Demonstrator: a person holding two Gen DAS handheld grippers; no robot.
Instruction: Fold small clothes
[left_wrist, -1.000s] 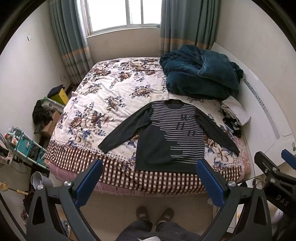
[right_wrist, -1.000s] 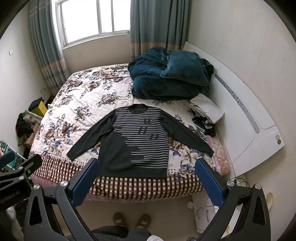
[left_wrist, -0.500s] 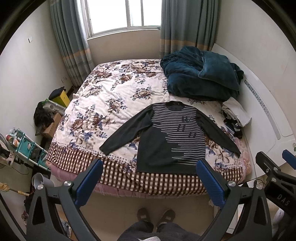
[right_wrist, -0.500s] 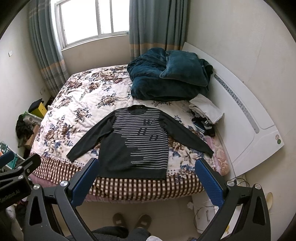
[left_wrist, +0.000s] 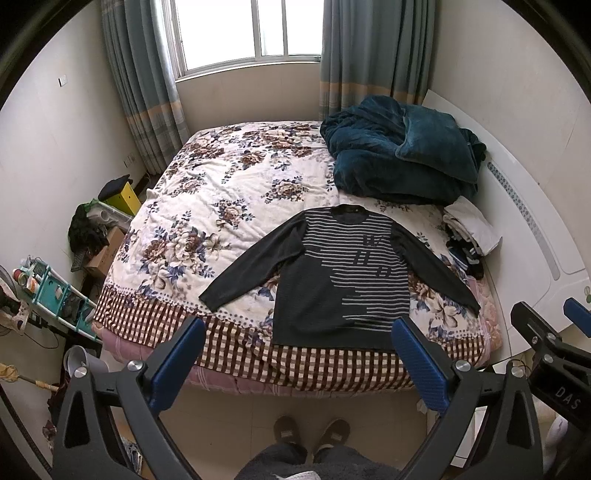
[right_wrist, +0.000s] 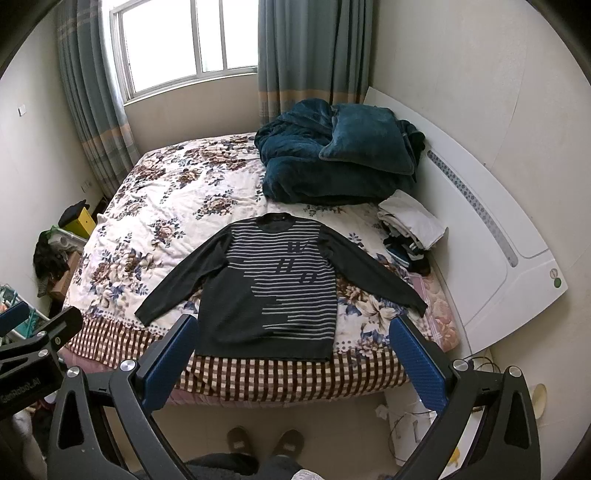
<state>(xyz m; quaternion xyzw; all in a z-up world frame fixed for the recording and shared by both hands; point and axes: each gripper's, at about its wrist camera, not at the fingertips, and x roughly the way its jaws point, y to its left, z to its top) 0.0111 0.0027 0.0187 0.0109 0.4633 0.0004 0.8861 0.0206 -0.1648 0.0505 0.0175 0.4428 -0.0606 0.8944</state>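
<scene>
- The left gripper (left_wrist: 298, 354) has its two blue-padded fingers (left_wrist: 176, 360) spread wide, with nothing between them and nothing touching the pads.
- The right gripper (right_wrist: 291, 352) is spread just as wide; its blue pads (right_wrist: 417, 363) are bare and grip nothing.
- Both grippers hang in the air over the floor at the near edge of the bed (left_wrist: 236, 192), well apart from the cloth on it.
- A dark long-sleeved sweater (left_wrist: 343, 280) with grey stripes and letters on the chest lies flat and face up on the bed, neck toward the window (left_wrist: 243, 29), both sleeves spread outward, hem at the checked border of the floral bedspread (right_wrist: 155, 229).
- Beyond the sweater's neck sits a heaped teal blanket (left_wrist: 399, 158); beside the right sleeve is a small pile of folded clothes (right_wrist: 413, 227), next to the white headboard (right_wrist: 491, 236).
- Below the grippers, a person's two slippered feet (left_wrist: 312, 434) stand on the tiled floor.
- In the left view, the right gripper's black frame (left_wrist: 550, 347) shows at the right edge.
</scene>
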